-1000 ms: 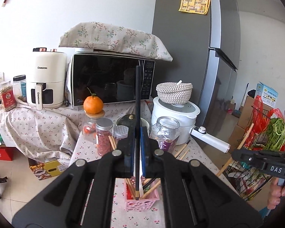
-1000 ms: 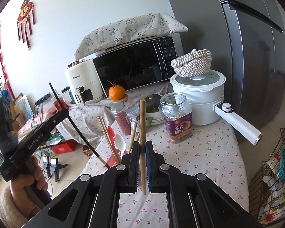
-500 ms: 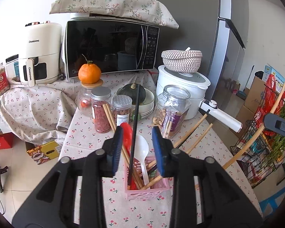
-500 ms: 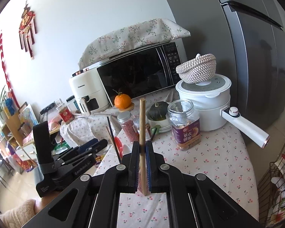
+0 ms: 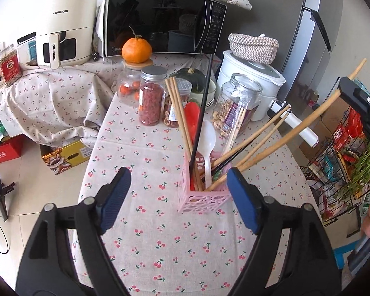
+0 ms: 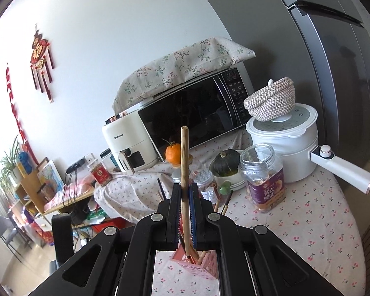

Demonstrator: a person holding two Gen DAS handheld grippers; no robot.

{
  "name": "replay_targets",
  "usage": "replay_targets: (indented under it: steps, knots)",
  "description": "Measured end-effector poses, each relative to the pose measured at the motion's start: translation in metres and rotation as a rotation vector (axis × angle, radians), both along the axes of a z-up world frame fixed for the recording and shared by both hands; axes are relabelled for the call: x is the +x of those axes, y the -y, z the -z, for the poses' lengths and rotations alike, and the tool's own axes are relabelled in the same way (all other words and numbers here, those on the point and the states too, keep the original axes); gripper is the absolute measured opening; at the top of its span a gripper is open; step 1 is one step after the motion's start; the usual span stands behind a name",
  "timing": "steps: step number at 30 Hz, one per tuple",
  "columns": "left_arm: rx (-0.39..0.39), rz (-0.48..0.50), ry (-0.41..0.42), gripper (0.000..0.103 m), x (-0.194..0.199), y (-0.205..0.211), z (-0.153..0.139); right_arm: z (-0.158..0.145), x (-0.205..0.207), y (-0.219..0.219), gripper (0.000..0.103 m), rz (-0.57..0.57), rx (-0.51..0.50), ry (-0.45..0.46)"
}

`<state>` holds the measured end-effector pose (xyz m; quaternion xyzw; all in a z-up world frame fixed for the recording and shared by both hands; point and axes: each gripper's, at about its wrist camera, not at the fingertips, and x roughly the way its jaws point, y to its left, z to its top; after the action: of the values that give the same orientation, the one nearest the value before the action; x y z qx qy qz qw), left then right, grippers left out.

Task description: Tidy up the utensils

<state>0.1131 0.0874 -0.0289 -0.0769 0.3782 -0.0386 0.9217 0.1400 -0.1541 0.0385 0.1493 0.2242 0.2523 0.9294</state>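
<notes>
Two handheld grippers above a cherry-print table (image 5: pixel 160 246). The left gripper (image 5: pixel 178 197) hangs with jaws spread wide and empty, just near of the pink basket (image 5: pixel 204 201), which stands between its blue pads. The basket holds a black chopstick (image 5: pixel 201 120) standing almost upright, a white spoon (image 5: pixel 209 138), a red utensil and several wooden chopsticks fanning out to the right. The right gripper (image 6: pixel 185 212) is clamped on one wooden chopstick (image 6: pixel 184 162), long axis near vertical, upper end free above the jaws, lower tip at or just inside the basket rim (image 6: pixel 178 252); whether the tip touches the bottom cannot be told. In the left view this same chopstick (image 5: pixel 315 113) slants up to the right from the basket toward the right gripper (image 5: pixel 357 98) at the frame edge. The governing relation: the basket lies directly below the right gripper, along the chopstick's axis, so the right hand is the one placed to finish the insertion, probably by opening and letting the stick lean with the others. Risk, as judged: the light basket could tip if the stick is pushed sideways. Jars, a rice cooker (image 5: pixel 249 81) and a microwave (image 5: pixel 160 17) stand at the far side.
</notes>
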Motion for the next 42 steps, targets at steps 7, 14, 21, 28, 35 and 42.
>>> replay_targets:
  steps: [7,14,21,28,35,42]
  knots:
    - [0.009,-0.004,-0.043,0.081,-0.003,-0.01,0.009,0.036,0.02,-0.039,0.006,-0.012,-0.078,-0.04]
    - [0.013,-0.006,-0.053,0.082,-0.002,-0.01,0.01,0.058,0.037,-0.041,0.018,-0.026,-0.061,-0.117]
    - [0.024,-0.007,-0.059,0.089,-0.004,-0.001,0.01,0.025,0.018,-0.012,0.059,0.032,-0.02,-0.019]
    - [0.051,-0.021,-0.061,0.102,-0.014,0.015,0.004,-0.002,-0.01,0.015,0.085,0.122,-0.116,0.01]
    - [0.107,-0.05,-0.02,0.102,-0.037,0.034,-0.01,-0.003,-0.04,0.028,0.103,0.138,-0.274,-0.039]
    - [0.133,-0.04,0.047,0.102,-0.061,0.057,-0.028,0.001,-0.067,0.046,0.103,0.234,-0.396,-0.12]
